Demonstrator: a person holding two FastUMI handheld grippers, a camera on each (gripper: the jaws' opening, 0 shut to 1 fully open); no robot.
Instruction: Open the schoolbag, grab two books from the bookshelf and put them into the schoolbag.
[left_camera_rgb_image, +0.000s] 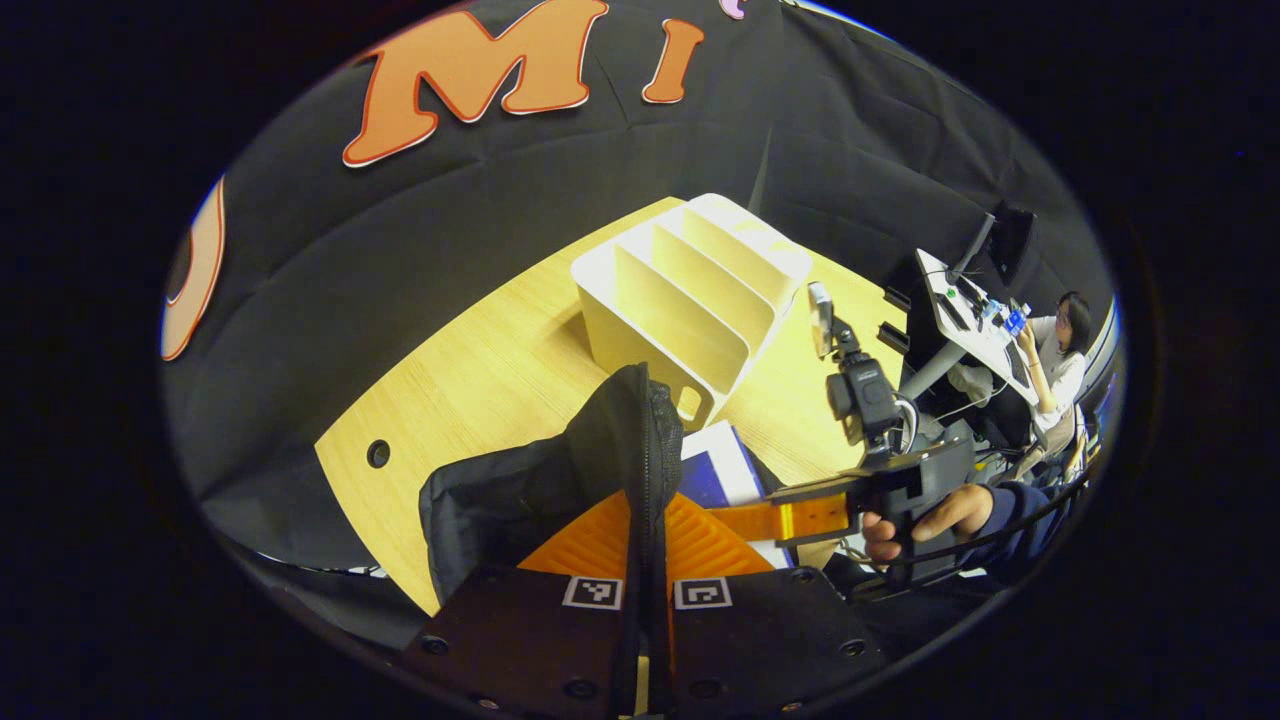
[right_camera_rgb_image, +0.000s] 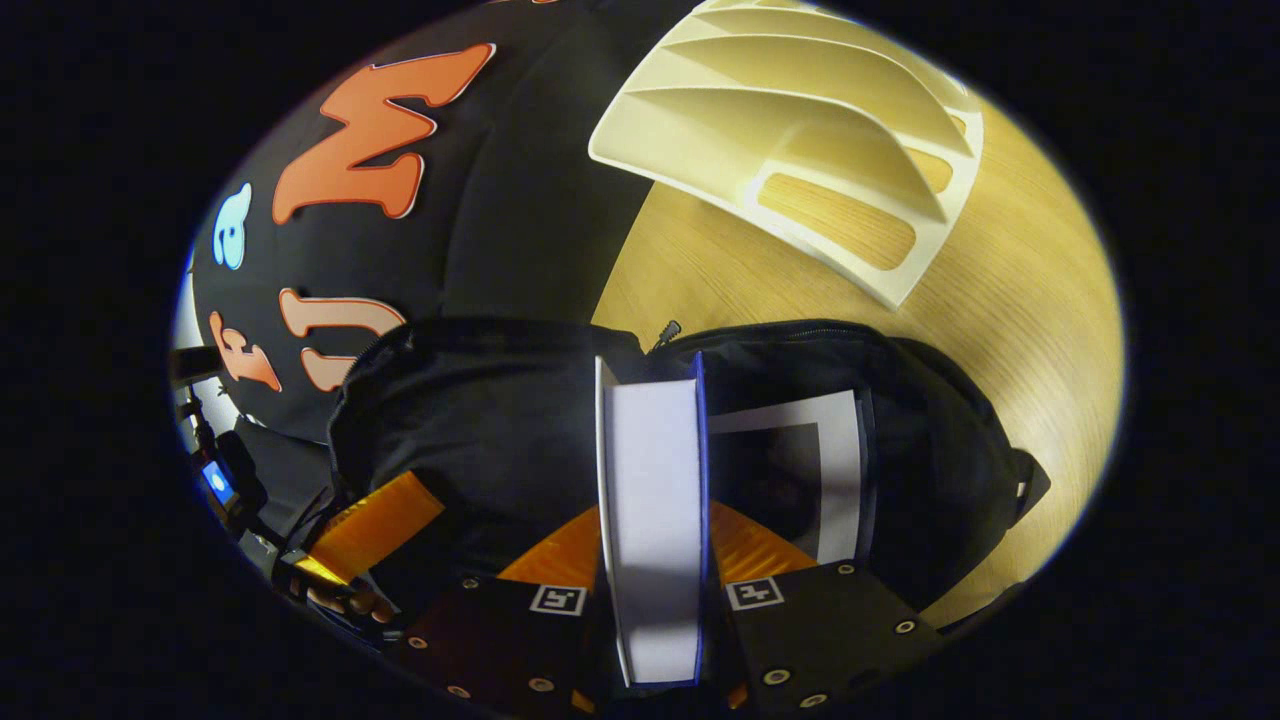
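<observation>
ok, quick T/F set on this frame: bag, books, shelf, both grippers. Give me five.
1. The left gripper pinches the black schoolbag's zippered edge. True.
2. The right gripper is open with nothing in it. False: it is shut on a blue-covered book, held over the bag's opening.
3. The white bookshelf has books in its slots. False: the slots in view hold none.
4. A book already sits inside the open schoolbag. True.
5. The schoolbag rests on the floor. False: it sits on the wooden table, beside the bookshelf.
</observation>
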